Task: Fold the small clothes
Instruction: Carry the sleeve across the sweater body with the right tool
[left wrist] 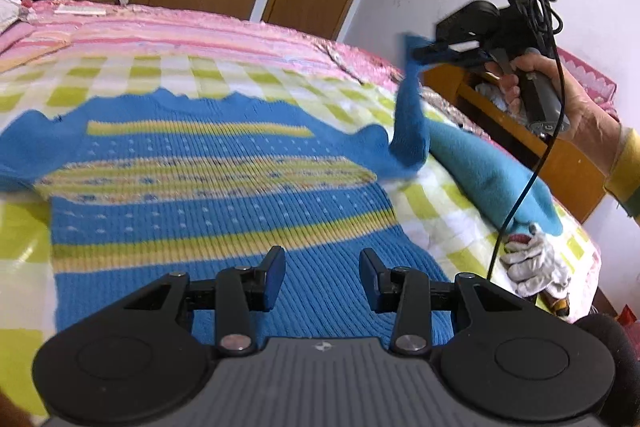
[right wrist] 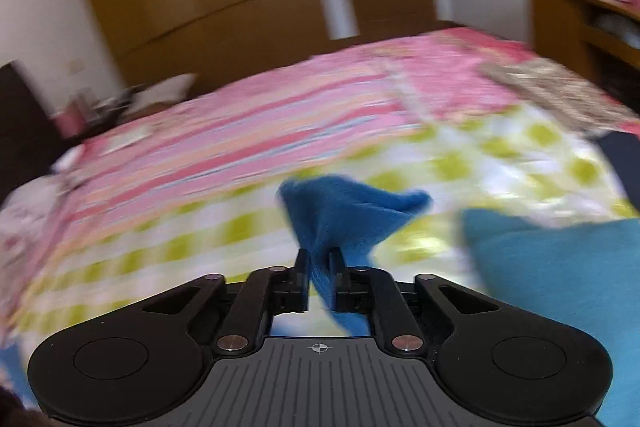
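A small blue knitted sweater (left wrist: 208, 187) with yellow and patterned stripes lies flat on the bed, neck away from me. My left gripper (left wrist: 322, 271) is open and empty, hovering over the sweater's lower hem. My right gripper (left wrist: 424, 53) is shut on the sweater's right sleeve (left wrist: 408, 115) and holds it lifted above the bed. In the blurred right wrist view the blue sleeve cuff (right wrist: 344, 211) is pinched in that gripper (right wrist: 319, 263).
A green-and-white checked sheet (left wrist: 248, 75) covers the near bed, with pink striped bedding (left wrist: 200, 31) beyond. A light blue folded garment (left wrist: 488, 171) and a white cloth (left wrist: 536, 267) lie at the right edge. A wooden nightstand (left wrist: 560, 155) stands beside the bed.
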